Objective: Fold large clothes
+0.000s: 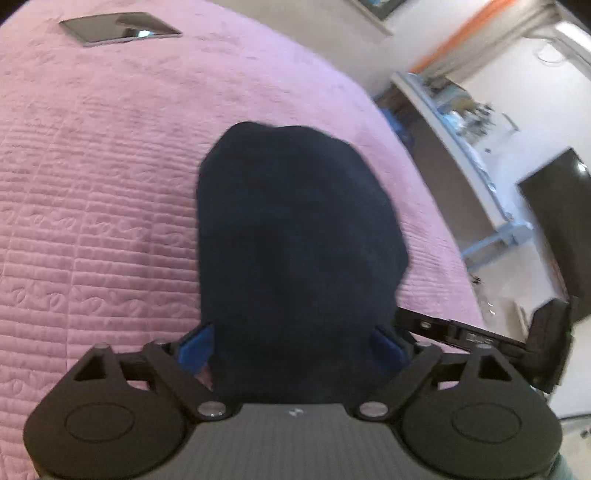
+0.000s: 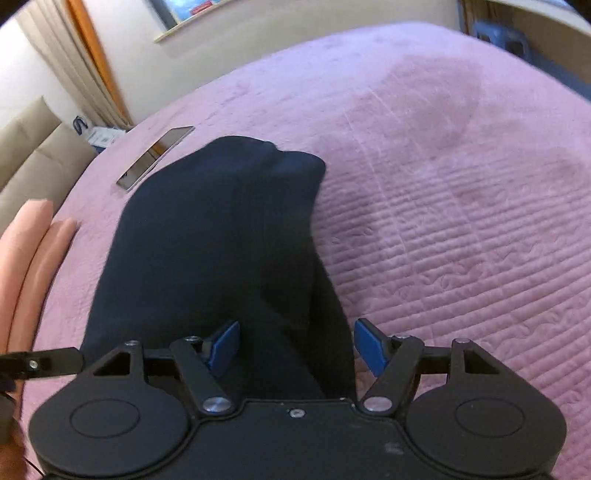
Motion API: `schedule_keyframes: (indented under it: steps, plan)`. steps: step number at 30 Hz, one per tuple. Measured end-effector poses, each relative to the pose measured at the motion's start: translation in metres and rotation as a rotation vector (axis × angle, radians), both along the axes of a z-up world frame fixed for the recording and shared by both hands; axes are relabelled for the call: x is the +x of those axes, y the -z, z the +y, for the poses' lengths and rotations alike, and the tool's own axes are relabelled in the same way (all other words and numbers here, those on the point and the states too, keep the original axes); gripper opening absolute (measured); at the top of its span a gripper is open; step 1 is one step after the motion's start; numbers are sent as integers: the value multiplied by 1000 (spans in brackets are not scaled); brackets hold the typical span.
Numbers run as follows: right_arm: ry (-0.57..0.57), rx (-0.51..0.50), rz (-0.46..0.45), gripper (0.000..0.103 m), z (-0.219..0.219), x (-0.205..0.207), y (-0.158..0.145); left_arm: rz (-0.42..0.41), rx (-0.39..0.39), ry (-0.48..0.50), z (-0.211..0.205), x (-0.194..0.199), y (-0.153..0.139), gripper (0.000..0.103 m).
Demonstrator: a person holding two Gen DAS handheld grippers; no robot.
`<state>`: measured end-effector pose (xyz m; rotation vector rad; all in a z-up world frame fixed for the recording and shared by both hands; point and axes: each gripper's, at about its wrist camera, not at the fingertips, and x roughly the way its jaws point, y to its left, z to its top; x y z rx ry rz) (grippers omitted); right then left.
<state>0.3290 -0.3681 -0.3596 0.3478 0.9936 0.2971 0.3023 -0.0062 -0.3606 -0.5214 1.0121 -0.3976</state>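
Observation:
A dark navy garment [image 1: 295, 236] lies folded in a narrow strip on the pink quilted bed [image 1: 92, 206]. My left gripper [image 1: 293, 347] is open, its blue pads [image 1: 194, 349] standing on either side of the garment's near end, with the cloth between and over them. In the right wrist view the same garment [image 2: 207, 240] stretches away from me. My right gripper [image 2: 295, 347] is open, its blue pads [image 2: 369, 345] wide apart around the garment's near edge. The other gripper's frame shows at the right in the left wrist view [image 1: 480, 339].
A phone [image 1: 118, 27] lies on the bed beyond the garment; it also shows in the right wrist view [image 2: 155, 158]. Pink pillows [image 2: 33, 251] lie at the left bed edge. A white desk [image 1: 461, 147] and a dark screen [image 1: 561, 221] stand past the bed's right side.

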Motion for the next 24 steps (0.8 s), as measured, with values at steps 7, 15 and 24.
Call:
schedule_keyframes:
  steps: [7, 15, 24]
  plan:
    - [-131, 38, 56, 87, 1, 28, 18, 56, -98, 9, 2, 30, 39, 103]
    - [-196, 172, 61, 101, -15, 36, 34, 92, -256, -46, 5, 54, 74, 103]
    - [-194, 310, 27, 45, -22, 20, 27, -12, -147, -103, -13, 35, 42, 69]
